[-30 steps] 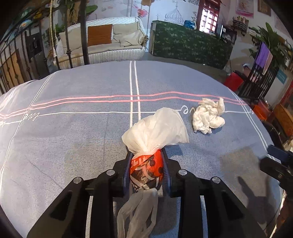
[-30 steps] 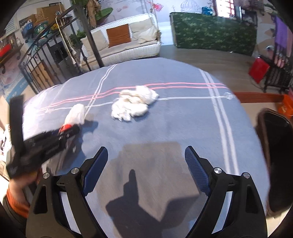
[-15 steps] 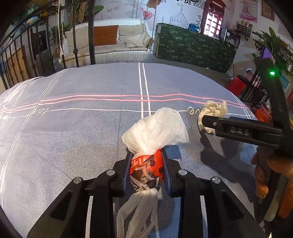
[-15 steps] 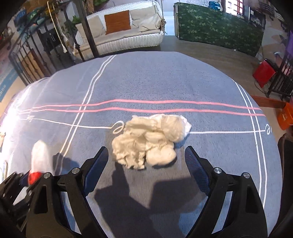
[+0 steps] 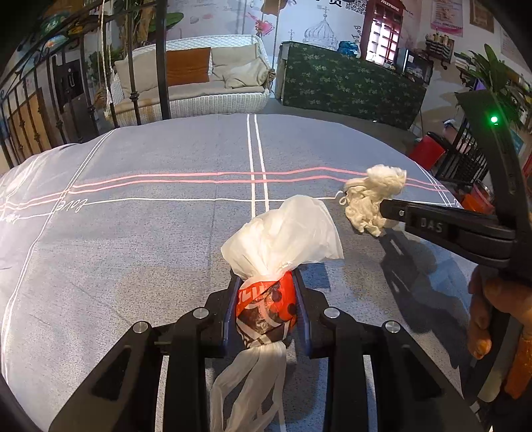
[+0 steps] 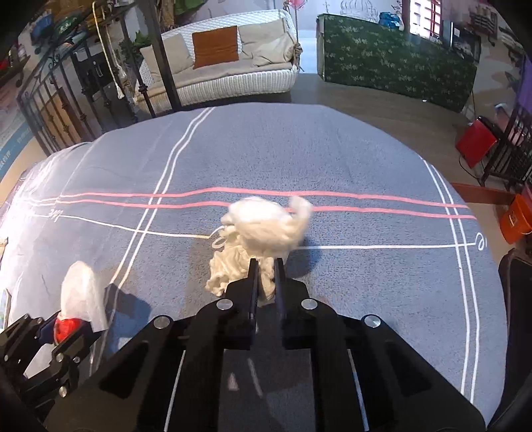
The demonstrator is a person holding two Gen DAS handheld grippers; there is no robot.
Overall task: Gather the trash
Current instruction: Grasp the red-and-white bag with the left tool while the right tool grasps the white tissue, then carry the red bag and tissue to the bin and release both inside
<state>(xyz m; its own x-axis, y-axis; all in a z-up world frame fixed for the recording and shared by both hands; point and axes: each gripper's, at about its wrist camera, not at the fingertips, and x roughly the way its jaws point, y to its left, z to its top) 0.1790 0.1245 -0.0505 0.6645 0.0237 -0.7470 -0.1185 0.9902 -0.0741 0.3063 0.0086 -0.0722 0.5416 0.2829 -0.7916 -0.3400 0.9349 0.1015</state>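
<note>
Grey tablecloth [image 6: 332, 159]; both jaws clamped, left bag [image 5: 266, 309], right just-closed, tissue wad [image 6: 262, 229] half-hidden.

Daylit interior, bright and even. Strongest light from window [image 5: 382, 30] at far wall, blown out to near white. Soft-edged shadows on grey bedspread [image 5: 149, 232]: dark patch under right gripper [image 5: 382, 211], fainter one below white plastic bag [image 5: 286, 232]. Heavy fisheye bending throughout: stripes on bedspread curve, room leans toward edges, black vignette in corners. Left wrist view sharp. Right wrist view softer: motion blur on crumpled tissue [image 6: 262, 229], smeared pale streaks on gripper body near bottom.
</note>
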